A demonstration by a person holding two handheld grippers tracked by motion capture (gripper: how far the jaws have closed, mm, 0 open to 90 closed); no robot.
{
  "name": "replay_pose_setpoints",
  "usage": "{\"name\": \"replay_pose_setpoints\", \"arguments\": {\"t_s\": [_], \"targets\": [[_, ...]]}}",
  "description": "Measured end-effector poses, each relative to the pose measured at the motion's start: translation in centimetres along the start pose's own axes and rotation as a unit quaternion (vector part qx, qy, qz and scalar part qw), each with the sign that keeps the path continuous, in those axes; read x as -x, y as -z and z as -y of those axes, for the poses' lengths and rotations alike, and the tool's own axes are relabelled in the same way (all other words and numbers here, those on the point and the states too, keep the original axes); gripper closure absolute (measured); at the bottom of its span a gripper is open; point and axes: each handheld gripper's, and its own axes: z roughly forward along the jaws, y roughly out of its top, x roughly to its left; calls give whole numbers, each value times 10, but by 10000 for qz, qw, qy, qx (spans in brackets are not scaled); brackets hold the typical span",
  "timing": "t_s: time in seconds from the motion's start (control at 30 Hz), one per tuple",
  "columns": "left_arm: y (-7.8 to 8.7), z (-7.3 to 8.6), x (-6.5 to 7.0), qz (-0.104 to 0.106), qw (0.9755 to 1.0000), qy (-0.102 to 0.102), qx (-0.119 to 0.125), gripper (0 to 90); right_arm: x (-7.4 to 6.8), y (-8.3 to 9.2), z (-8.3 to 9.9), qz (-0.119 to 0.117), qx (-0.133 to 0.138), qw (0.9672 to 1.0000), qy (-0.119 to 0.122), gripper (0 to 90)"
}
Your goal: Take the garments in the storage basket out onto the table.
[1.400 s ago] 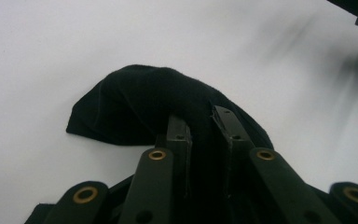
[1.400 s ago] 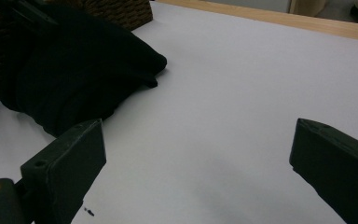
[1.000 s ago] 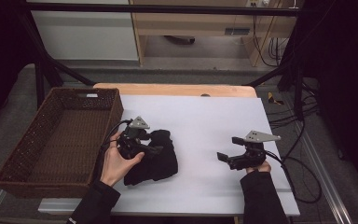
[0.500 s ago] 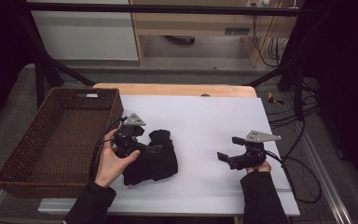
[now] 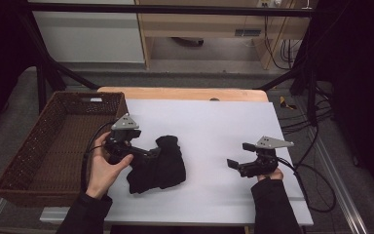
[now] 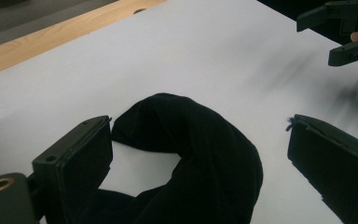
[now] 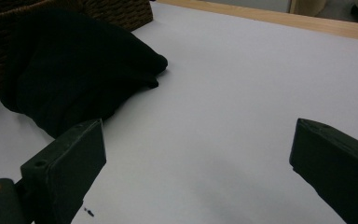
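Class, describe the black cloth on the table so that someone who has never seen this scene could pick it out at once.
Find the white table with the brown woven basket at its left edge. Just right of the basket lies the black cloth, crumpled in a heap. It is the one soft, dark thing lying on the white top.

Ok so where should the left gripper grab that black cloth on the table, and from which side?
Probably the raised fold of the black cloth that arches between the left gripper jaws. They have just been opening and stand wide, off the fabric. Come straight down from above: that hump is the bulkiest part, so the jaws can pinch across it, while the flat edges hug the white table.
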Motion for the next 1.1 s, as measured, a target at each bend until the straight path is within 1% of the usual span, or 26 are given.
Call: {"name": "replay_pose_setpoints", "arguments": {"t_s": [0.27,0.47,0.57,0.73,0.87,1.0,1.1], "targets": [[13,10,-10,-129,9998,78,96,61,0,0,0,6,7,10000,-2,37],[21,16,-15,-206,9996,77,190,61,0,0,0,11,-2,10000,12,37],[25,19,-18,-282,9993,69,214,62,0,0,0,8,6,10000,-1,37],[30,25,-24,-342,9989,120,294,62,0,0,0,5,2,10000,3,37],[33,32,-28,-379,9987,108,317,62,0,0,0,3,11,10000,2,37],[37,39,-34,-451,9981,115,396,62,0,0,0,7,3,10000,-2,37],[40,45,-40,-507,9979,112,394,62,0,0,0,12,7,10000,10,37]]}}
